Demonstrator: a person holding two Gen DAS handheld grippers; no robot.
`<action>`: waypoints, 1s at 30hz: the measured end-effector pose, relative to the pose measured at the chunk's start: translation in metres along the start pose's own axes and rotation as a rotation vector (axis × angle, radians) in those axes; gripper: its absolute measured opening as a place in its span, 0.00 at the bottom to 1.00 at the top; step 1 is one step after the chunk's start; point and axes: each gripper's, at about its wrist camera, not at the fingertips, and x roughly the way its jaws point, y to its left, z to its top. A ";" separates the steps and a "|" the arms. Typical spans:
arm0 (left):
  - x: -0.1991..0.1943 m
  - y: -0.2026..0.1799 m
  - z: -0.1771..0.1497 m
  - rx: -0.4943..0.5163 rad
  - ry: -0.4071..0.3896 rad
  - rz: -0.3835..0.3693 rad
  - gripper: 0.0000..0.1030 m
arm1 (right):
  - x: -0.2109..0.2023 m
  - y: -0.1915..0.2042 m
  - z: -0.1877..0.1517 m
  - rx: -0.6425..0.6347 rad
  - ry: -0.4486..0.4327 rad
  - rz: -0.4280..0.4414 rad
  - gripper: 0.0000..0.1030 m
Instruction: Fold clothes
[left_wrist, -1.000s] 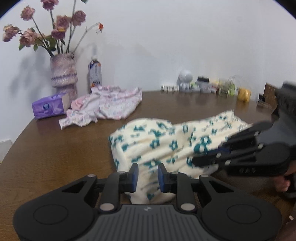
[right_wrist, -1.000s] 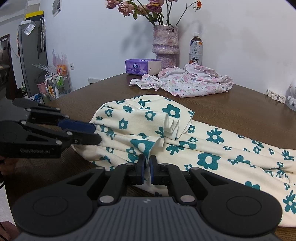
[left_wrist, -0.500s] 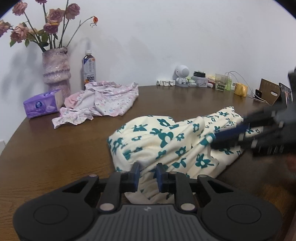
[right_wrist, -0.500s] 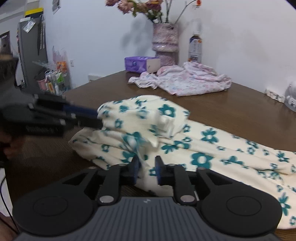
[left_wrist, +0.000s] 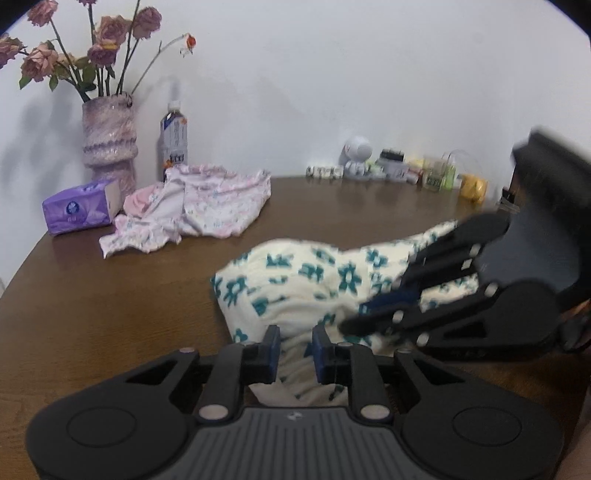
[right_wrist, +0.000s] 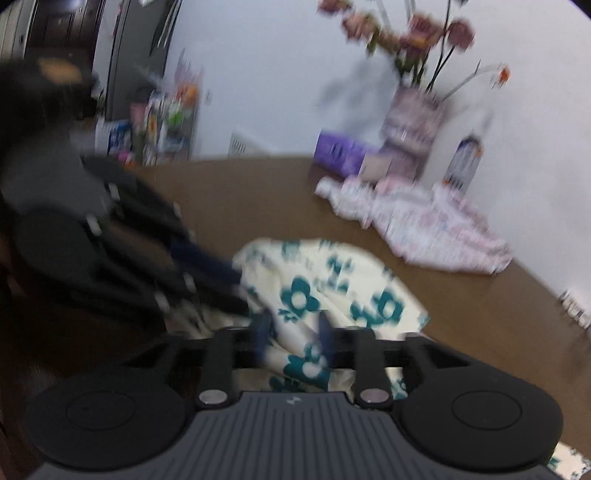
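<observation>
- Setting: round dark-brown wooden table (left_wrist: 110, 314) against a white wall. Upper left of the left-wrist view has a mottled purple ceramic vase of faded pink roses (left_wrist: 109, 140), with a purple tissue pack (left_wrist: 79, 212) and a crumpled pink-and-white floral garment (left_wrist: 195, 206) next to it.
- The thing being folded is the cream cloth with teal flower print (left_wrist: 295, 280), bunched up in the lower middle of both views at the near edge of the table.
- Left gripper (left_wrist: 295, 349) sits bottom centre of its view, jaws narrowed onto a gathered bit of the cream cloth, so it's pinching that.
- Right gripper (right_wrist: 291, 332) is super blurry. Its jaws have just been closing and cloth sits between them. Looks like a pinch to me.
- My read: mid-fold, both ends grabbed and a layer getting carried over.
- Next move probably needs both grips kept tight, the edge lifted evenly, and laid flat so corners line up.
</observation>
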 end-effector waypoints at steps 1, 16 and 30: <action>-0.002 0.001 0.003 -0.001 -0.016 -0.008 0.17 | 0.005 -0.003 -0.003 0.011 0.022 0.017 0.06; 0.031 0.008 0.006 0.034 0.057 0.006 0.16 | 0.007 -0.031 -0.016 0.088 -0.001 0.104 0.08; 0.025 0.002 0.025 0.287 0.079 -0.079 0.17 | 0.018 -0.032 -0.007 0.016 0.027 0.107 0.13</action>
